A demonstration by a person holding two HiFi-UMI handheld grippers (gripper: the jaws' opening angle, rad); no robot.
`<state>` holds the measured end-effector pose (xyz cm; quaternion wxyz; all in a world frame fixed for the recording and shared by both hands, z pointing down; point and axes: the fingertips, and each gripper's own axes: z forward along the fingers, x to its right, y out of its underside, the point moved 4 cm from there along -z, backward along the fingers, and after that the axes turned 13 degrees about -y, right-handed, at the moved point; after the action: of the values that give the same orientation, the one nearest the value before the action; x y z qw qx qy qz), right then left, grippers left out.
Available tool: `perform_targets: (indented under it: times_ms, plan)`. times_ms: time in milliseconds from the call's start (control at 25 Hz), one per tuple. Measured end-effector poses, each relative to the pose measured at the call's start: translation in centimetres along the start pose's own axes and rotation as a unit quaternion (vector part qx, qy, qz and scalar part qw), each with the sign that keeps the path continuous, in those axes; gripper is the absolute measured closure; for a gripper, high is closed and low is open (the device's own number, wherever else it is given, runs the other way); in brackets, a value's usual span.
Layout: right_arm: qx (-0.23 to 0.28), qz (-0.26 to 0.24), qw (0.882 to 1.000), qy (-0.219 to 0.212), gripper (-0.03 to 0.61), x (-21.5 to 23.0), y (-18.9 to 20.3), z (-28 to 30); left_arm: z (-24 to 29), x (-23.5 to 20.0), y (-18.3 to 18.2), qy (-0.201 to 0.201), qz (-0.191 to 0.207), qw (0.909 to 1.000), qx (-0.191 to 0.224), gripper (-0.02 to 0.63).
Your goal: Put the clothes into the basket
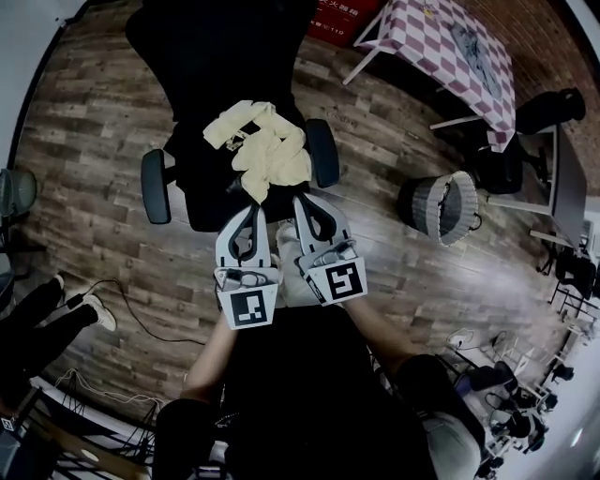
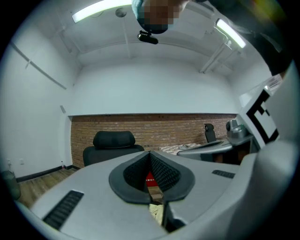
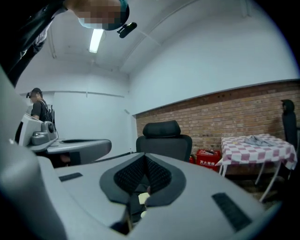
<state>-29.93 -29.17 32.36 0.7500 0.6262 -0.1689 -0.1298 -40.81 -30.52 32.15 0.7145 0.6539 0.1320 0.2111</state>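
In both gripper views the cloth (image 2: 156,213) shows only as a pale sliver below the jaws. The head view's top edge cuts off the table (image 1: 422,28).

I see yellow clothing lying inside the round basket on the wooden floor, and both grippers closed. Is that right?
Not quite. The yellow clothing lies on the seat of the black office chair, not in the basket; the head view shows this. The basket does stand on the wooden floor, and the left gripper and right gripper are both closed.
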Motion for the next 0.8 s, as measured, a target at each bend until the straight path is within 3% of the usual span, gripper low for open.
perform_targets:
  times_ms: [320, 800]
  plan:
    - [-0.04, 0.051, 0.997, 0.037, 0.571, 4.6, 7.8, 4.2, 5.2, 0.2, 3.3, -0.015, -0.029, 0.9994, 0.001, 0.6]
    - [-0.151, 0.084, 0.984, 0.042, 0.569, 7.6, 25.6, 10.9, 10.1, -0.4, 13.8, -0.039, -0.036, 0.9983, -0.025, 0.6]
